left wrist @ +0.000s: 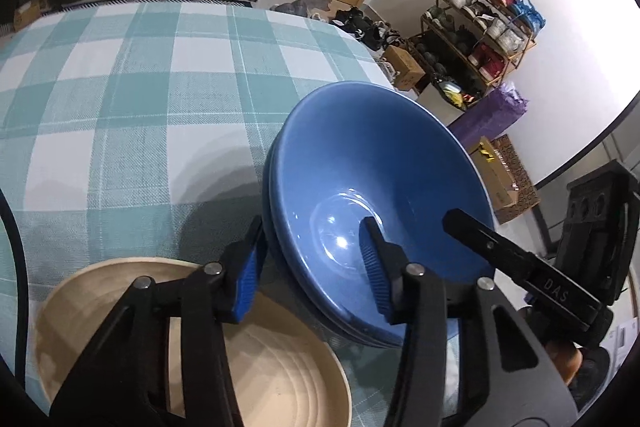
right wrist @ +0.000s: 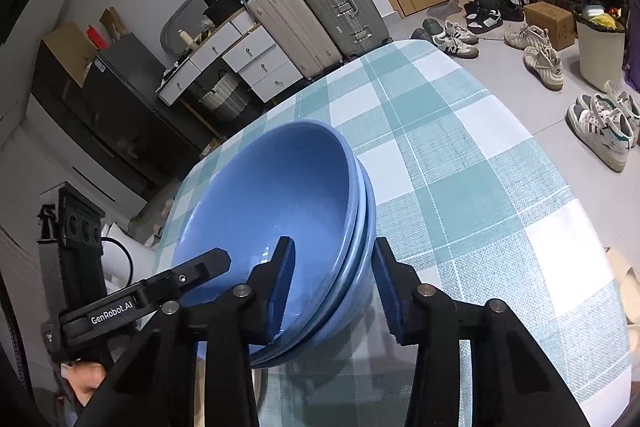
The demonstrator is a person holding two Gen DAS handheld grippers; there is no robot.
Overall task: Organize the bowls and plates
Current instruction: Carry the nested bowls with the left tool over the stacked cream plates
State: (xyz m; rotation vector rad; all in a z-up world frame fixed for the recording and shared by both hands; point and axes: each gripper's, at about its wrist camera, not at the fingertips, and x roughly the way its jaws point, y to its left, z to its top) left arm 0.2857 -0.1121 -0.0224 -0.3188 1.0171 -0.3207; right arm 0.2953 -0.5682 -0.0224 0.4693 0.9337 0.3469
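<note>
— Straddling the stacked blue bowls (left wrist: 372,195), was the left claw (left wrist: 312,267) clamped on them?
— Its pads stood apart either side of the rim, gap visible; the right claw (right wrist: 334,283) likewise, spread across the opposite rim.
— Anything only one view caught?
— The left showed a beige plate (left wrist: 256,359) at 7 o'clock on the checked surface (left wrist: 120,107); the right showed sneakers (right wrist: 600,127) at 3 o'clock.

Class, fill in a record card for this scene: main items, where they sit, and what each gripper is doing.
bowls: stacked blue bowls, tilted
plate: beige plate, on the tablecloth beside the bowls
surface: checked tablecloth
left gripper: open, fingers astride the bowls' rim
right gripper: open, fingers astride the opposite rim
contact: pads near the rim; touching cannot be told
</note>
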